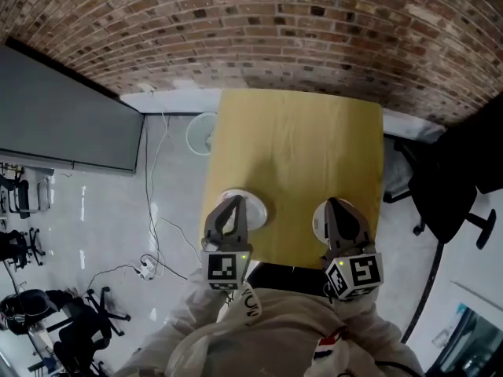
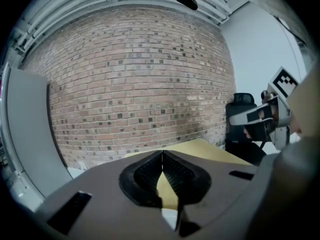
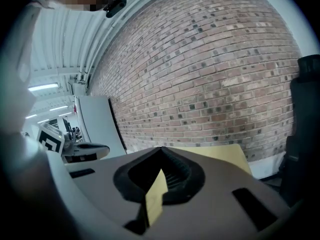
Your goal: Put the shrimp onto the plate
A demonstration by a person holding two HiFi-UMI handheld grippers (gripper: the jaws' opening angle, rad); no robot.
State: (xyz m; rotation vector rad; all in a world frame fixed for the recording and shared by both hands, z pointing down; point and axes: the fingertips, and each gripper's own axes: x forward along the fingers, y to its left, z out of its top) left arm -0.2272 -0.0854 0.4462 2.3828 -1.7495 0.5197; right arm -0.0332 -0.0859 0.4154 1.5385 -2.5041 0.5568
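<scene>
A yellow table [image 1: 299, 148] stands in front of me, seen from above in the head view. My left gripper [image 1: 234, 200] hangs over its near left edge above a white plate [image 1: 258, 210], jaws together and nothing between them. My right gripper [image 1: 337, 203] hangs over the near right edge above a second white dish [image 1: 317, 220], mostly hidden beneath it, and its jaws also meet. In the left gripper view the left gripper [image 2: 162, 155] shows its ribbed pads touching at the tip. The right gripper [image 3: 161, 150] looks the same in its own view. No shrimp shows in any view.
A brick wall [image 1: 314, 30] runs behind the table. A grey panel [image 1: 63, 116] stands to the left, with a white fan [image 1: 201, 134] and cables [image 1: 146, 269] on the floor. A black office chair [image 1: 448, 187] sits at the table's right.
</scene>
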